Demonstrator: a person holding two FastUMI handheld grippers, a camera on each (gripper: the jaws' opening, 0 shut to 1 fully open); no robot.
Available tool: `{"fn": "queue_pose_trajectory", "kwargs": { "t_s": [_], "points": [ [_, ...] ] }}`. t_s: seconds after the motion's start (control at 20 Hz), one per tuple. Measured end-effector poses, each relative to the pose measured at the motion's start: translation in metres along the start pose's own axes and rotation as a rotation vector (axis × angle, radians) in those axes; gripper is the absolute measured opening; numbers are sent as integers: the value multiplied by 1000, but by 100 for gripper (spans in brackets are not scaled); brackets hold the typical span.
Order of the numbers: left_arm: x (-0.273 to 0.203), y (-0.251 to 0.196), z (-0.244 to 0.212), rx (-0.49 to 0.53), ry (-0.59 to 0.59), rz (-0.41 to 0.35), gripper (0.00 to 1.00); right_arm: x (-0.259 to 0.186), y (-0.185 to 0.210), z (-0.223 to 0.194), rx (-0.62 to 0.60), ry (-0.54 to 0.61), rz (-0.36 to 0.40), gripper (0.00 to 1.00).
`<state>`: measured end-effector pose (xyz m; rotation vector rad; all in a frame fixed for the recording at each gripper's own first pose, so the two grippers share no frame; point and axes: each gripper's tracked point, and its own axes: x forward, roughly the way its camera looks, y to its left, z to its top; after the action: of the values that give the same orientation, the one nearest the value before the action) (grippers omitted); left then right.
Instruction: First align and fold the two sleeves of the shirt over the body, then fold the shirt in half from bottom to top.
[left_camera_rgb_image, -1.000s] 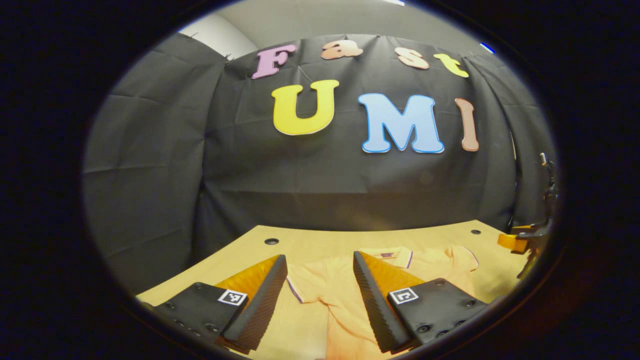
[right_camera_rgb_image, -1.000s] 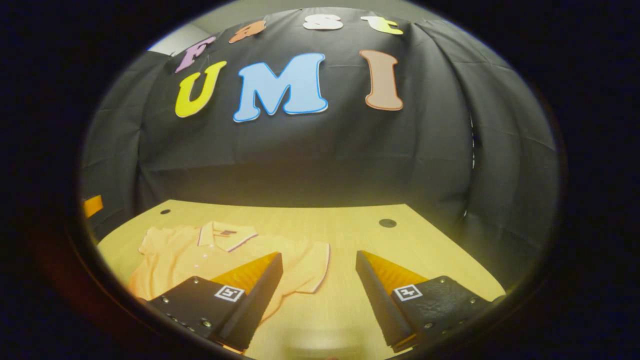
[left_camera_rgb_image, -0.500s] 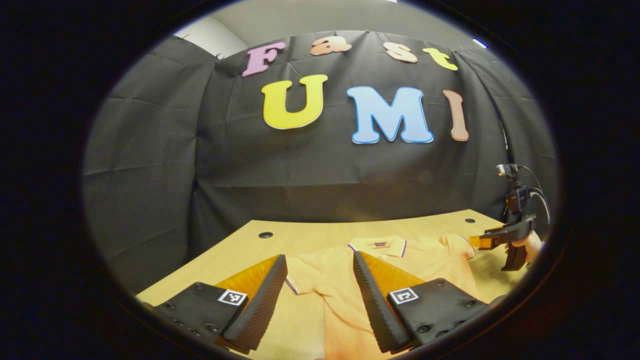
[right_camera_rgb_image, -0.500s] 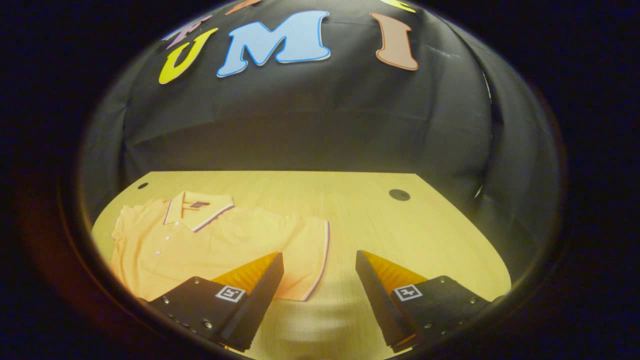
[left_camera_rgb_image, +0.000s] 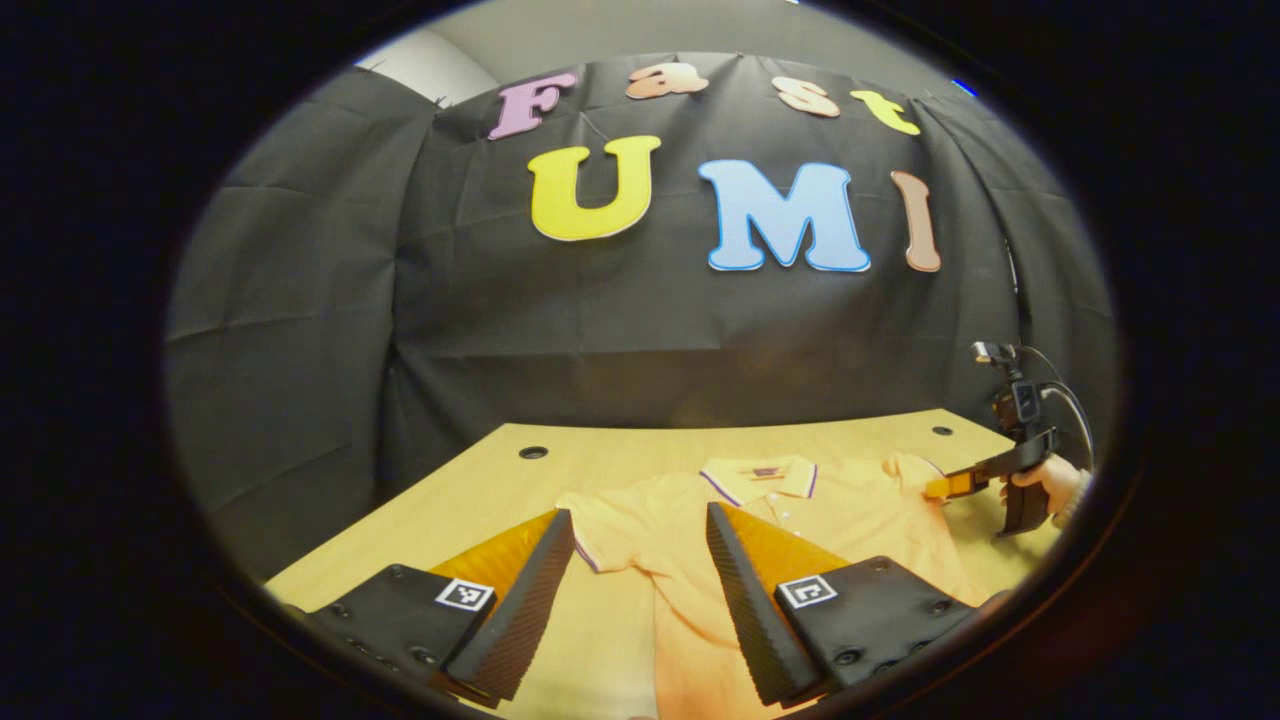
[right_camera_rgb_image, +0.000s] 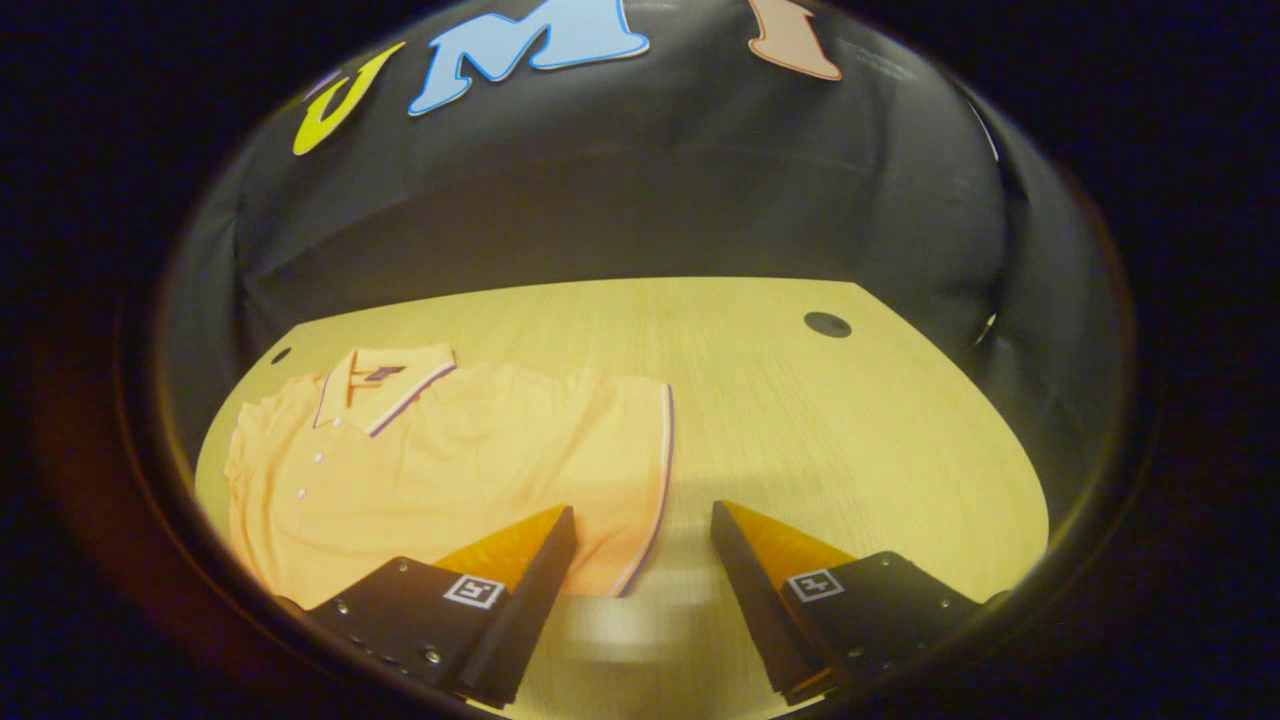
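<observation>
In the left gripper view, the left gripper (left_camera_rgb_image: 640, 580) sits at six o'clock with its jaws spread wide and nothing between them. Its fingers hang above the orange polo shirt (left_camera_rgb_image: 760, 510), which lies flat on the wooden table (left_camera_rgb_image: 480, 490). One short sleeve (left_camera_rgb_image: 590, 525) lies between the two fingers, just past them toward twelve o'clock. Farther on, the collar (left_camera_rgb_image: 760, 478) lies at the shirt's far end. At three o'clock, a hand (left_camera_rgb_image: 1045, 485) holds the right gripper (left_camera_rgb_image: 945, 487), whose tip sits just at the shirt's other sleeve; from here I cannot tell whether it touches the cloth.

In the right gripper view, the right gripper (right_camera_rgb_image: 640, 575) is likewise spread wide, holding nothing. The sleeve's (right_camera_rgb_image: 625, 470) trimmed edge runs between its fingers, with bare table (right_camera_rgb_image: 850, 450) toward three o'clock. The shirt (right_camera_rgb_image: 420, 470) body spreads toward nine o'clock, its collar (right_camera_rgb_image: 385, 385) toward ten. Beyond the table hangs the black cloth wall (right_camera_rgb_image: 650, 200).
</observation>
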<state>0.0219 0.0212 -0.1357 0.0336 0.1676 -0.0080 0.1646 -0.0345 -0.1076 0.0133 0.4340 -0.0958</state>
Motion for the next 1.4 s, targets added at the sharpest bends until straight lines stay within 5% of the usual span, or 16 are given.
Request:
{"fn": "queue_pose_trajectory", "kwargs": {
  "t_s": [0.05,0.2,0.3,0.35,0.6,0.85,1.15,1.4],
  "points": [
    [0,0,-1,-6,2,-2,85,1,3,-1,-6,3,16,86],
    [0,-3,-7,-23,11,-8,85,0,12,-2,10,14,54,62],
    [1,0,-11,-22,21,-2,85,-1,15,-1,45,23,59,9],
    [1,3,-13,-19,24,5,88,-1,16,1,47,20,55,6],
    [1,23,-19,8,36,42,91,-11,24,23,12,-62,42,5],
    [2,40,-30,7,52,73,91,-27,71,55,-75,-153,105,5],
    [2,69,-49,14,82,132,91,-34,136,24,-222,-123,237,5],
    [11,81,-65,10,113,152,85,-33,160,-2,-337,-85,250,5]
  ]
}}
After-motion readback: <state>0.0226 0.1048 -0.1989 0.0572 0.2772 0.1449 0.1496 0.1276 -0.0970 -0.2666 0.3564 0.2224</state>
